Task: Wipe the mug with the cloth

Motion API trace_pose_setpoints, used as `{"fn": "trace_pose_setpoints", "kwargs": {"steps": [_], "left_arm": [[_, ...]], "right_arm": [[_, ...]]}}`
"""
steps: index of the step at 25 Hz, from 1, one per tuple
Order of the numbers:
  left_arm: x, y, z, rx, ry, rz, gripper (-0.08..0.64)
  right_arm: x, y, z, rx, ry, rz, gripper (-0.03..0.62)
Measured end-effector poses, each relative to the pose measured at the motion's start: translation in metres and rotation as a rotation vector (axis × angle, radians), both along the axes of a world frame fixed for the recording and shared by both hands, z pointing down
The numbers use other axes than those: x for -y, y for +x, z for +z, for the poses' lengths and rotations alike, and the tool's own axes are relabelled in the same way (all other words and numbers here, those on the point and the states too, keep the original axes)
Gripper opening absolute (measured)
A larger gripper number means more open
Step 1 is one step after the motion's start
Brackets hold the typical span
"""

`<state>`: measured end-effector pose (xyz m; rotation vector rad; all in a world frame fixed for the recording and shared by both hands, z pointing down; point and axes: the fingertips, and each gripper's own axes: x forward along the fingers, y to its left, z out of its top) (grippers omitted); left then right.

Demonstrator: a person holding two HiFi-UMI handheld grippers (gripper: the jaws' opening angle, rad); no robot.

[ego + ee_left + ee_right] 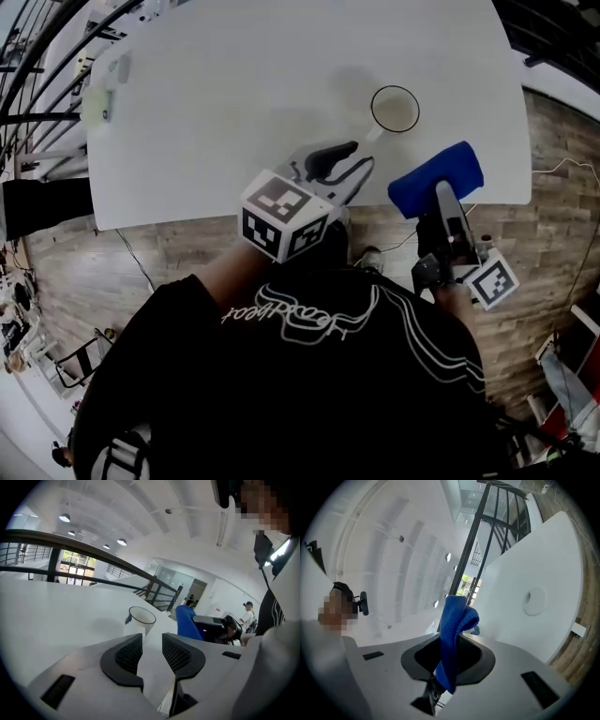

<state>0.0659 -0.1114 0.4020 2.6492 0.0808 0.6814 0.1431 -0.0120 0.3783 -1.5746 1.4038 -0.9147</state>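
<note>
A white mug (395, 109) with a dark rim stands upright on the white table (234, 94), toward its right near corner. My left gripper (364, 156) hovers just short of the mug's handle side, open, with nothing between its pads. In the left gripper view the mug (140, 619) sits ahead of the gripper (152, 641), apart from it. My right gripper (442, 191) is at the table's near edge, right of the mug, shut on a folded blue cloth (441, 169). The cloth (454, 634) stands up out of the right gripper (452, 643).
Some small pale objects (106, 86) lie at the table's far left edge. Wooden floor (553, 234) lies below the near and right edges. A dark railing (70, 550) runs behind the table, and a person (247, 613) stands in the background.
</note>
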Motion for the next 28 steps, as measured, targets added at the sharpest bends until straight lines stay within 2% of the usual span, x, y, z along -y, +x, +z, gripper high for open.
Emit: {"fn": "trace_pose_setpoints", "kwargs": {"steps": [3,13,19,28], "left_arm": [[0.007,0.009,0.014,0.023,0.024,0.035,0.146],[0.019,0.025,0.053,0.071,0.078,0.107,0.147],[0.019,0.03,0.055,0.064,0.071,0.145,0.089],[0.011,0.032,0.054,0.05,0.084,0.195,0.081]], "right_arm": [[0.015,0.004,0.003,0.018,0.013,0.02,0.06],[0.047,0.014,0.029,0.083,0.009,0.128,0.06],[0.054,0.019,0.038,0.147,0.023,0.196,0.06],[0.052,0.021,0.056,0.208,0.01,0.28,0.06]]}}
